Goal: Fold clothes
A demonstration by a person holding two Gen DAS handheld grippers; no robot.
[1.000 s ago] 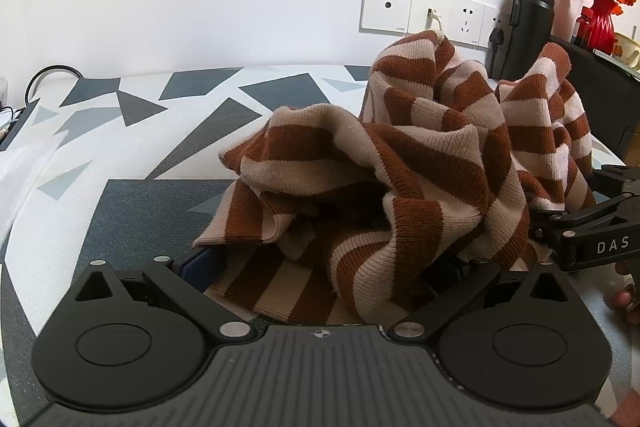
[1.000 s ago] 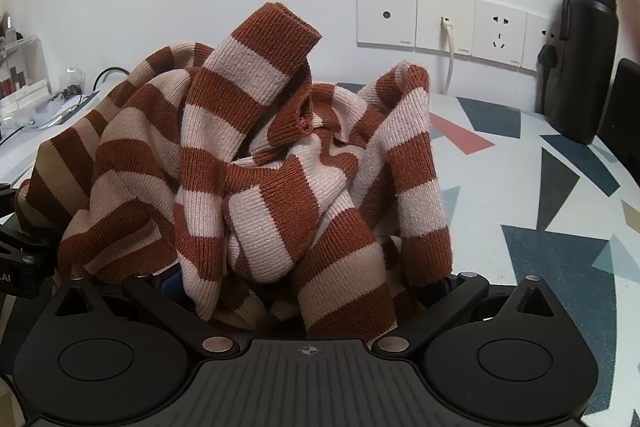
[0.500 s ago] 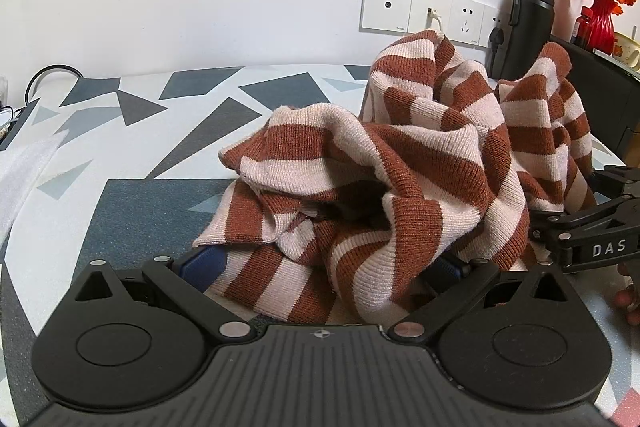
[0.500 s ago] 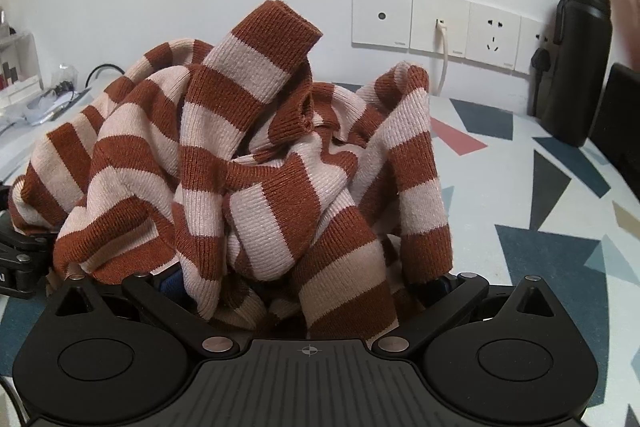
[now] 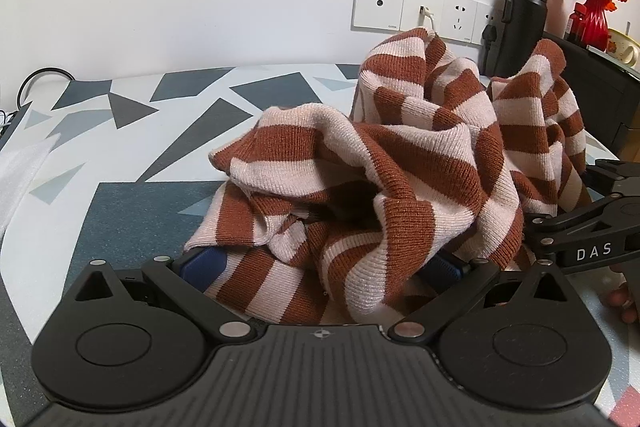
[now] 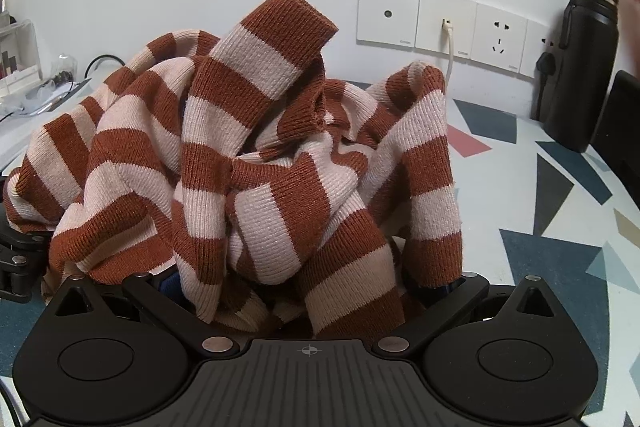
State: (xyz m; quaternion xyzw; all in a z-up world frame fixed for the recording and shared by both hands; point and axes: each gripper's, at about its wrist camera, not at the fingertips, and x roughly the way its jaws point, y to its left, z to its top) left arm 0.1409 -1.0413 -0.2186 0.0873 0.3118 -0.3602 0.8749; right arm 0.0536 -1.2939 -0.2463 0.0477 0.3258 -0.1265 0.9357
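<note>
A brown and cream striped knit sweater (image 5: 400,163) lies bunched in a tall heap on the patterned table (image 5: 132,163). My left gripper (image 5: 322,263) is open, its blue pads (image 5: 200,263) spread wide, and folds of the sweater drape between them. In the right wrist view the sweater (image 6: 256,163) fills the middle, one cuff standing up at the top. My right gripper (image 6: 308,285) is also open around the heap's near edge. The right tool's black body (image 5: 592,247) shows at the heap's right side, with a person's fingers (image 5: 618,301) under it.
A black bottle (image 5: 520,27) and wall sockets (image 5: 416,7) stand behind the heap. A red vase of orange flowers (image 5: 594,23) sits on a dark cabinet (image 5: 600,95) at right. White cloth (image 5: 20,171) lies at the left edge. Clutter (image 6: 24,75) is at far left.
The sweater heap has settled a little and spread slightly toward the left gripper. Both grippers have barely shifted and their jaws stay wide apart.
</note>
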